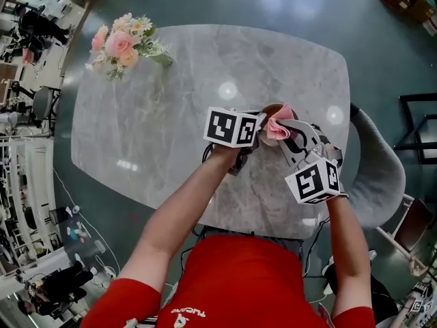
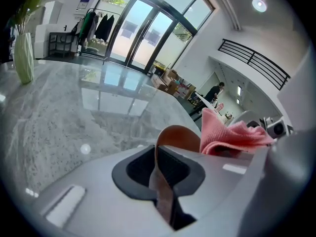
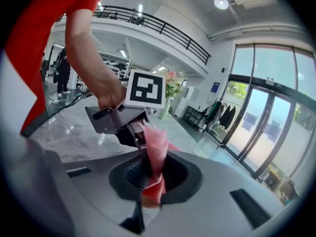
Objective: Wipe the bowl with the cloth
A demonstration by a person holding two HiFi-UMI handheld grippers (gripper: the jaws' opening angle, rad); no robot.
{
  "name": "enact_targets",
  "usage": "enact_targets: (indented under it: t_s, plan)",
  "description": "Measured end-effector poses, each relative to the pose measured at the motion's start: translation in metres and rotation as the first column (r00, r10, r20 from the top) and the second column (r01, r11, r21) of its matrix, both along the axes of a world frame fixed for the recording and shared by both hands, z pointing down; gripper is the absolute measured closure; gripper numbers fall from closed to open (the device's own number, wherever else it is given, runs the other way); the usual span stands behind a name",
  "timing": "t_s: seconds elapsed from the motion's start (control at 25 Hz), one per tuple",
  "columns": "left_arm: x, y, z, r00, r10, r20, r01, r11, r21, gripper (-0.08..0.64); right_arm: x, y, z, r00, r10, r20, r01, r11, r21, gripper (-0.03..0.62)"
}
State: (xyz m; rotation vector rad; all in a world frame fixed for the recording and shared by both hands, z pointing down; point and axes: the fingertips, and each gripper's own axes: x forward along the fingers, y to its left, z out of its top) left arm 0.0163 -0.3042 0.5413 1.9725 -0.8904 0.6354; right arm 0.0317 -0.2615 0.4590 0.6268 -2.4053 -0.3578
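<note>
Pinching the bowl [image 2: 178,135] by its rim between its jaws, the left gripper [image 2: 162,174] held it steady. The right gripper [image 3: 152,179] squeezed the pink cloth [image 3: 154,147] in its jaws; the cloth stuck out past them, by the bowl. Wiping seemed about to start. Next, the cloth likely needed rubbing inside.

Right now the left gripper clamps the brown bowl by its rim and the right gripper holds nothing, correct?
Not quite. The right gripper is not empty: the right gripper view shows its jaws shut on the pink cloth. The left gripper does clamp the brown bowl by its rim.
</note>
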Motion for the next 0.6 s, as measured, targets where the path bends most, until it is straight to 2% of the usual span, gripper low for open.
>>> enact_targets:
  t_s: [0.36, 0.6]
  plan:
    - [0.003, 0.002, -0.002, 0.995, 0.055, 0.088, -0.061, 0.996, 0.066, 0.540, -0.011, 0.001, 0.039, 0.984, -0.071, -0.162, 0.065, 0.997, -0.042, 0.571]
    - [0.005, 0.007, -0.006, 0.988, 0.065, 0.137, -0.081, 0.991, 0.110, 0.541, -0.010, -0.013, 0.054, 0.975, -0.046, -0.219, 0.037, 0.998, -0.047, 0.571]
